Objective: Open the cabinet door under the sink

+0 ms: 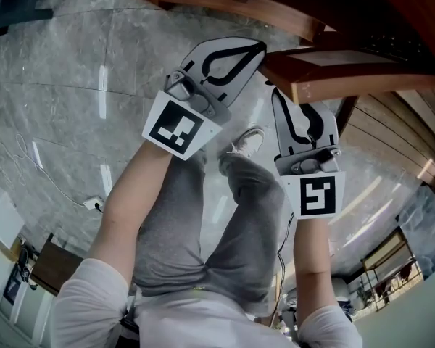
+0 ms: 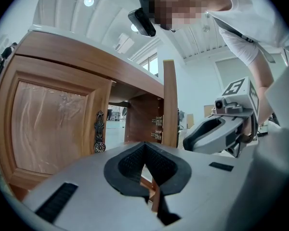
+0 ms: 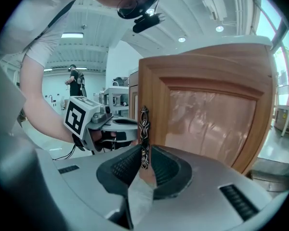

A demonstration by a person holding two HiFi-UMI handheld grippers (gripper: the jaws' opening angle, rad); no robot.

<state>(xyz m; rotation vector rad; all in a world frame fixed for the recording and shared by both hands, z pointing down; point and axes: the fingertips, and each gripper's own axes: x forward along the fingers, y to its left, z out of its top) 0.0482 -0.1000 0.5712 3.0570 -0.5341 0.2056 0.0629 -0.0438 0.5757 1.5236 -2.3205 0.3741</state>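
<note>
Right claw: my right gripper (image 3: 143, 157) was clamped on the ornate handle (image 3: 144, 129), whose long axis ran upright between the pads.
Door: the cabinet door (image 3: 207, 124) stood swung out, its panel stretching rightward from the claw. I judged any further pull belonged to this hand.
Left claw: my left gripper (image 2: 145, 149) was pinched together, empty, near the door's edge.
Views: only the left gripper view showed the open cavity and the closed neighbouring door (image 2: 53, 124).

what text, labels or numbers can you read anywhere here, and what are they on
No readable words, brands or numbers anywhere.
Left gripper marker cube: black-and-white square pattern, not text.
Right gripper marker cube: same kind of pattern.
Cabinet door and handle: no lettering.
</note>
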